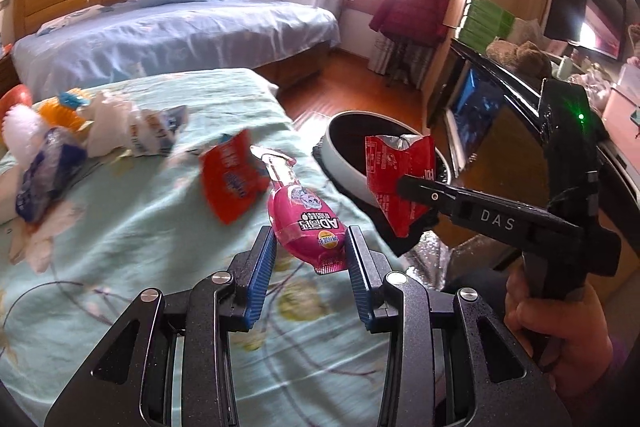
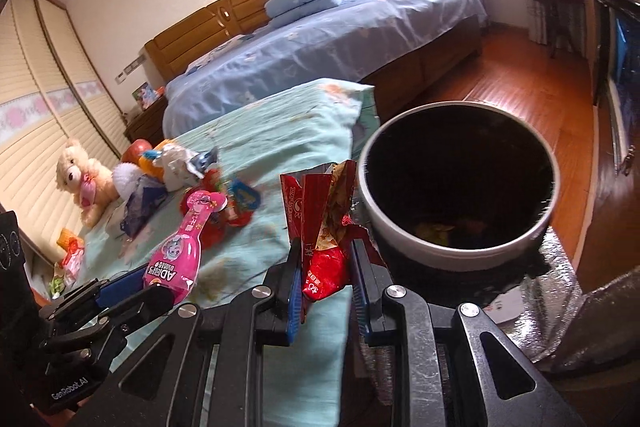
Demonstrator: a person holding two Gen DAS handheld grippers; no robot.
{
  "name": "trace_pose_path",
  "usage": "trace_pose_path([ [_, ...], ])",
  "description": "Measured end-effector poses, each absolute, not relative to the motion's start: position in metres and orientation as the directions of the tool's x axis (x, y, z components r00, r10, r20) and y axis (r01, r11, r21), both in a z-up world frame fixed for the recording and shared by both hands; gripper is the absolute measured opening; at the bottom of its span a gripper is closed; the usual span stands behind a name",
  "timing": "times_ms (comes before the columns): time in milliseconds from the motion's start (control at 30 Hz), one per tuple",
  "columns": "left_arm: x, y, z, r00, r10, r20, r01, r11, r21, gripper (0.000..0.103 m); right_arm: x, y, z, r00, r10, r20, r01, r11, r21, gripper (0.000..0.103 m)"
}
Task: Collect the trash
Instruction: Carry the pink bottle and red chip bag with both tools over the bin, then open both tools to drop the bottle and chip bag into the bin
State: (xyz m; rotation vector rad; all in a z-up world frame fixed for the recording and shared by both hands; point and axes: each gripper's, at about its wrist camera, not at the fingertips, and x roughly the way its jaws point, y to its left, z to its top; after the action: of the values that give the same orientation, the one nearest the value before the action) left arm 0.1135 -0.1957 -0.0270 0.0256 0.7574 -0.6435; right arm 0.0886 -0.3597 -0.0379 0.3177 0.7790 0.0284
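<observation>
Beside the bed, trash bin [image 2: 456, 247] holding scraps, left claw [image 1: 310, 251] gripping pink pouch [image 1: 304, 223], right claw [image 2: 325, 267] gripping red wrapper [image 2: 324, 227]

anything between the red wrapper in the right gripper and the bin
No. In the right wrist view the red wrapper in the right gripper sits just left of the bin, nothing between them.

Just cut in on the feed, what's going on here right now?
A person is clearing trash off the bed with a handheld gripper in each hand. The left gripper holds a pink drink pouch above the green floral bedspread. The right gripper has its jaws shut on a torn red snack wrapper beside the black-lined trash bin. More wrappers remain on the bed.
</observation>
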Motion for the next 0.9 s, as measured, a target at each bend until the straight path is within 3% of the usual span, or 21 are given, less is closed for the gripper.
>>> trace_pose_path([
  [900, 0.15, -0.301, -0.024, 0.493, -0.568, -0.659, 0.655, 0.741, -0.148, 0.031, 0.115, -0.444, -0.046, 0.704, 0.013, -0.71, 0.219, 0.947, 0.234, 0.022],
])
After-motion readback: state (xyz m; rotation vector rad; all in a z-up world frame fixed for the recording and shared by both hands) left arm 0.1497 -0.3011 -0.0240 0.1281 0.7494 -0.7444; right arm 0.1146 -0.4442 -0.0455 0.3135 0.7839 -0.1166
